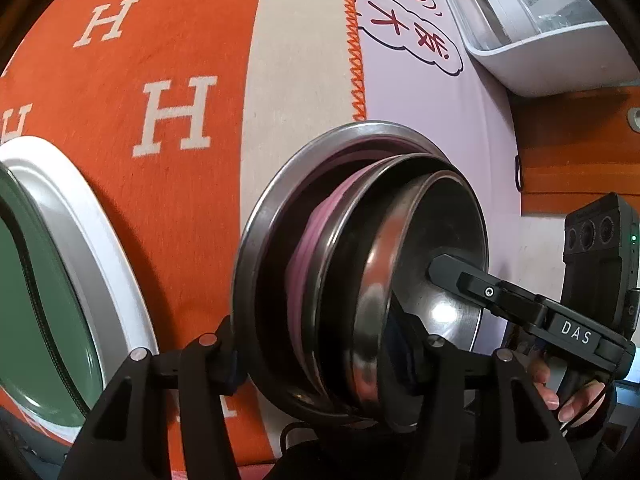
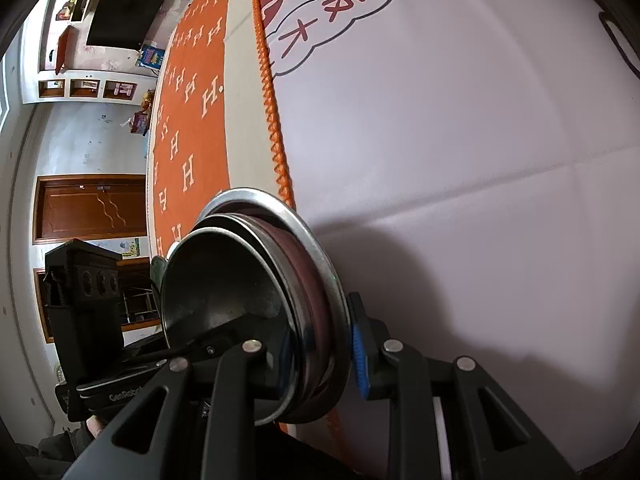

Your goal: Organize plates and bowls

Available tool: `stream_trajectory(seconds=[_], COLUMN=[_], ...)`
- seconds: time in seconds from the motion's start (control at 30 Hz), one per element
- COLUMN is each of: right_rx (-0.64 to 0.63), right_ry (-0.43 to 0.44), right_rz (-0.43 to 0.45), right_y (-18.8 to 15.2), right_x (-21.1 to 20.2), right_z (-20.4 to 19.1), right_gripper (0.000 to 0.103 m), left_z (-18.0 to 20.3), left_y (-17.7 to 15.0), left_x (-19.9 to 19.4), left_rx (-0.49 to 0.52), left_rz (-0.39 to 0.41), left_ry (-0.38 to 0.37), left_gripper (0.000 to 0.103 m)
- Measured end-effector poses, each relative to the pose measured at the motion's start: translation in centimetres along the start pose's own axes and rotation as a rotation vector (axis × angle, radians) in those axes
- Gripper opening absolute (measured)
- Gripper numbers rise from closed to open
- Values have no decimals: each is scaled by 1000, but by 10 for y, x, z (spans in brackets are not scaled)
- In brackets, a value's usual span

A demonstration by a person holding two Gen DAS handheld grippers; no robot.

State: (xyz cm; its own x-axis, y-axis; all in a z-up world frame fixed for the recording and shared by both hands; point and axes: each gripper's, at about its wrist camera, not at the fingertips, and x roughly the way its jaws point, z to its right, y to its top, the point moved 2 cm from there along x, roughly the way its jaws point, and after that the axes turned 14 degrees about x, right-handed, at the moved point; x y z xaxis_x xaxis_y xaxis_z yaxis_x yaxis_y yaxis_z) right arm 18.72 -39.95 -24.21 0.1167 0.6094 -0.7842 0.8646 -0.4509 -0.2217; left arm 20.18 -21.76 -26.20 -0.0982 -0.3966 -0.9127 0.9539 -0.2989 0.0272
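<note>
A nested stack of steel dishes [image 1: 340,280] stands on edge between both grippers: a wide steel plate [image 1: 256,216] outermost, a second steel dish inside it, and a small steel bowl [image 1: 424,248] innermost. My left gripper [image 1: 328,356] is shut on the stack's near rim. My right gripper [image 2: 320,356] is shut on the same stack [image 2: 256,280] from the other side; one finger [image 1: 480,288] reaches into the bowl in the left wrist view. The plate's back rests against the cloth.
An orange cloth with white H letters [image 1: 160,80] adjoins a pale pink mat [image 1: 432,120]. A white-rimmed green tray [image 1: 44,280] lies at the left. A clear plastic bin [image 1: 532,20] stands at the upper right. A wooden door [image 2: 92,208] is in the background.
</note>
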Motion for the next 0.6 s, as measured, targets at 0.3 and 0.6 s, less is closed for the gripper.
stream_trajectory(seconds=[0.3, 0.6], right_rx=[-28, -63], right_ry=[-1, 77], right_rz=[27, 82], right_y=[-12, -30], right_x=[-6, -17], right_z=[-11, -20], right_gripper=[24, 24], left_z=[15, 29], left_y=[-21, -40], left_x=[-14, -48], left_rx=[28, 112], left_rz=[29, 83], left_ry=[27, 104], left_gripper=[54, 54])
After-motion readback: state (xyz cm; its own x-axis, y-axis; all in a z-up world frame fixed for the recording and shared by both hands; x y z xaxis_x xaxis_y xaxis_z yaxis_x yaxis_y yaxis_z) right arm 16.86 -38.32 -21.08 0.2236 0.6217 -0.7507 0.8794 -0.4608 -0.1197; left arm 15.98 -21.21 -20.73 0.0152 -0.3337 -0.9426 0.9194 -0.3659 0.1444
